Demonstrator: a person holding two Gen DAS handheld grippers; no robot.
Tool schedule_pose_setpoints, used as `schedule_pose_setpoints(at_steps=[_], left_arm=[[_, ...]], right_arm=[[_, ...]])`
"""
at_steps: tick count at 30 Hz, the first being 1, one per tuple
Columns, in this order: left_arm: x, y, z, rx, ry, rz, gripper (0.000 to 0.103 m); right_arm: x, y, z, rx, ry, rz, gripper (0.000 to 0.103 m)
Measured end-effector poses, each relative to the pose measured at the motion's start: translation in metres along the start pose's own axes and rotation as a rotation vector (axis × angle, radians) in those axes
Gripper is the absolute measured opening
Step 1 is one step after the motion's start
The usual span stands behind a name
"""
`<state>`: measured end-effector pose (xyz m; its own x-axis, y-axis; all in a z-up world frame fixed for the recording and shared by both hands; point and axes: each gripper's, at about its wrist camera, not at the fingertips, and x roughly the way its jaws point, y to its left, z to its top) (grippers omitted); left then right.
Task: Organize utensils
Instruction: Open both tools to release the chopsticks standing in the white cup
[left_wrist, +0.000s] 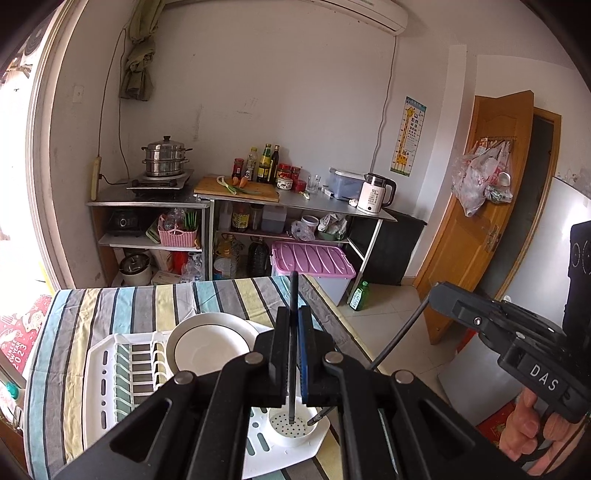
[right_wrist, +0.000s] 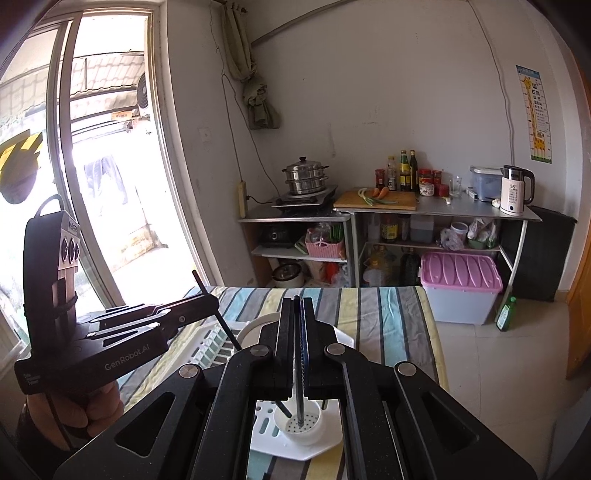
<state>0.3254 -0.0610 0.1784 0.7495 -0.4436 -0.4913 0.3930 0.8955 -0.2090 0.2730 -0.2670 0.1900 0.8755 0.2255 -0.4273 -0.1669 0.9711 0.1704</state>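
Note:
My left gripper (left_wrist: 294, 314) is shut on a black chopstick (left_wrist: 293, 369) held upright; its lower tip rests in the white perforated utensil cup (left_wrist: 291, 428) of the dish rack (left_wrist: 122, 369). My right gripper (right_wrist: 297, 306) is shut on a second black chopstick (right_wrist: 300, 398), whose tip also stands in the cup (right_wrist: 301, 428). In the left wrist view the right gripper (left_wrist: 439, 291) holds its chopstick (left_wrist: 399, 334) slanting down into the cup. In the right wrist view the left gripper (right_wrist: 212, 295) holds its chopstick (right_wrist: 221, 317) at the left.
A white plate (left_wrist: 212, 345) stands in the rack on the striped tablecloth (left_wrist: 147, 299). Beyond the table are a steel counter with a steamer pot (left_wrist: 165, 157), bottles, a kettle (left_wrist: 375, 194) and a pink-lidded bin (left_wrist: 314, 260). A wooden door (left_wrist: 480, 206) is at right.

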Motion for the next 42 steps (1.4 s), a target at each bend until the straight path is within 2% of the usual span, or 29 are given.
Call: schedule_pose_setpoints(at_steps=[6, 14, 20, 24, 28, 33, 35, 37, 39, 42], left_arm=[[0.031, 0.014, -0.012, -0.056, 0.047, -0.009, 0.005], [0.05, 0.029, -0.026, -0.111, 0.088, -0.006, 0.005], [0.049, 0.044, -0.033, -0.135, 0.088, 0.007, 0.005], [0.047, 0.055, -0.039, -0.145, 0.094, 0.03, 0.006], [0.049, 0.06, -0.045, -0.144, 0.096, 0.056, 0.007], [0.046, 0.058, -0.049, -0.114, 0.088, 0.07, 0.008], [0.044, 0.058, -0.05, -0.104, 0.084, 0.074, 0.009], [0.041, 0.059, -0.052, -0.102, 0.078, 0.085, 0.023], [0.036, 0.06, -0.056, -0.104, 0.066, 0.088, 0.029], [0.026, 0.059, -0.062, -0.092, 0.054, 0.098, 0.029]], right_arm=[[0.025, -0.009, -0.016, 0.045, 0.042, 0.023, 0.002], [0.05, -0.025, -0.031, 0.09, 0.088, 0.026, 0.002], [0.046, -0.046, -0.033, 0.105, 0.085, -0.031, 0.002], [0.052, -0.065, -0.042, 0.133, 0.123, -0.059, 0.0], [0.063, -0.071, -0.054, 0.134, 0.167, -0.067, 0.0], [0.061, -0.075, -0.057, 0.147, 0.172, -0.063, 0.0], [0.058, -0.073, -0.057, 0.137, 0.168, -0.066, 0.0], [0.053, -0.07, -0.057, 0.123, 0.162, -0.067, 0.002], [0.047, -0.065, -0.06, 0.113, 0.156, -0.059, 0.01], [0.033, -0.056, -0.065, 0.088, 0.141, -0.048, 0.013]])
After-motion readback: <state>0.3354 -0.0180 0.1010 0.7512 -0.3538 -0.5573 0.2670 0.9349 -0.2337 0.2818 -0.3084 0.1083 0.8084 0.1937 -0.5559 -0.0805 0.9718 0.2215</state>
